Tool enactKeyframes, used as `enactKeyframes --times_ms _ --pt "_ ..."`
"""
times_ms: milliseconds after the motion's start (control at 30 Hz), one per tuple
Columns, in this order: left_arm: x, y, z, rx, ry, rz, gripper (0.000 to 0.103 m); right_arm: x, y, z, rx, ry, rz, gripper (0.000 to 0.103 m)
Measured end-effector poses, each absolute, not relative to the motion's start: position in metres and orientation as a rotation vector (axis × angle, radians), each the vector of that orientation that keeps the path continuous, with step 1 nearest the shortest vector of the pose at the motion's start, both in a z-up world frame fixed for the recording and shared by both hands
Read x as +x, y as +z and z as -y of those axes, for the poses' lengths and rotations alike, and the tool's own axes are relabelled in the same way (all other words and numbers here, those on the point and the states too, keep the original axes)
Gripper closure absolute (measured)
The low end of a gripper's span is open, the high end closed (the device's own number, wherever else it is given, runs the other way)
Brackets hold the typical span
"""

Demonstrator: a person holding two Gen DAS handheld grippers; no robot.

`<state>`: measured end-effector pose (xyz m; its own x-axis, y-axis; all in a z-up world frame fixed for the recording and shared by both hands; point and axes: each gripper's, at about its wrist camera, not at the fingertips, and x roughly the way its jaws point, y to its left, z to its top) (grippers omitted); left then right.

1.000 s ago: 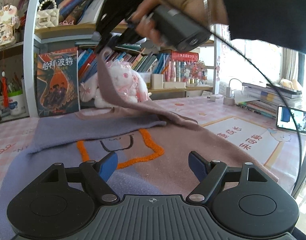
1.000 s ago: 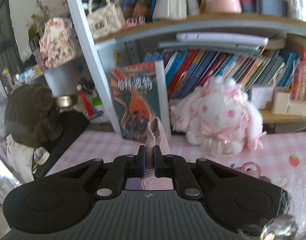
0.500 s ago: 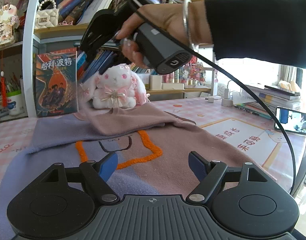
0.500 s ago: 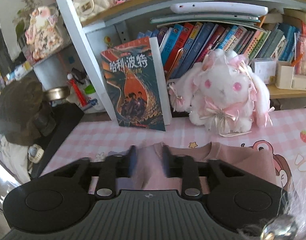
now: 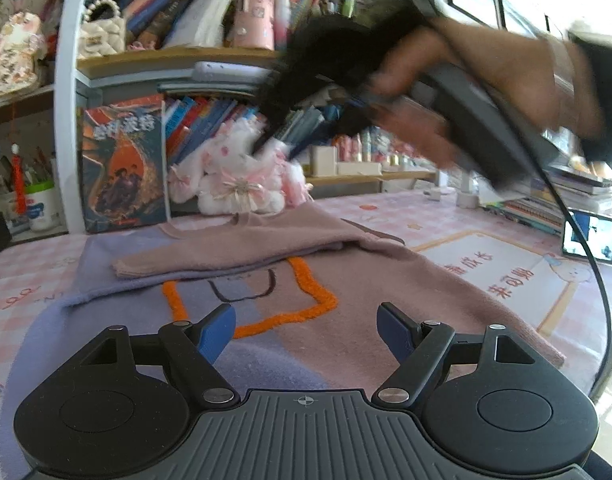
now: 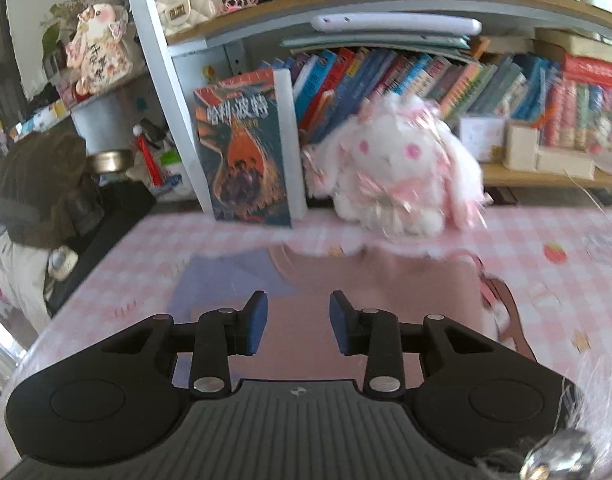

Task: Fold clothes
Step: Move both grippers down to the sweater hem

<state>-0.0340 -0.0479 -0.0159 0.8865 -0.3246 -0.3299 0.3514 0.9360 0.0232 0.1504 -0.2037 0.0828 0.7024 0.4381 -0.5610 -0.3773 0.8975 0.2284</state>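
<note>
Right claw (image 6: pixel 294 322) hangs spread and empty now: a second ago it pinched the mauve sleeve (image 5: pixel 234 250), and that sleeve has since been laid flat across the sweater (image 5: pixel 346 320) on the pink checked desk (image 6: pixel 546 280). One fold looks done, then! Left claw (image 5: pixel 306 332) gapes wide over the hem, holding nothing. Writing? The tall book (image 6: pixel 246 160) against the shelf shows Chinese title characters, blurred here; the desk mat (image 5: pixel 502 276) carries red characters too.

Pink-lilac sweater (image 5: pixel 346 280) flat; sleeve (image 5: pixel 234 248) folded across
</note>
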Motion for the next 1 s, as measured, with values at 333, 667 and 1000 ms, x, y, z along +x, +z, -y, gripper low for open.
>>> enactKeyframes --times_ms 333,667,1000 --pt "-0.077 -0.008 0.029 0.112 -0.237 -0.272 0.023 0.039 0.035 0.265 0.132 0.414 -0.631 0.07" --pt "-0.132 0.005 -0.01 0.103 -0.125 -0.298 0.023 -0.058 0.001 0.315 0.141 0.345 -0.589 0.064" --pt "-0.143 0.01 -0.072 -0.046 0.019 -0.39 0.023 -0.089 -0.013 0.327 0.255 0.393 -0.616 0.058"
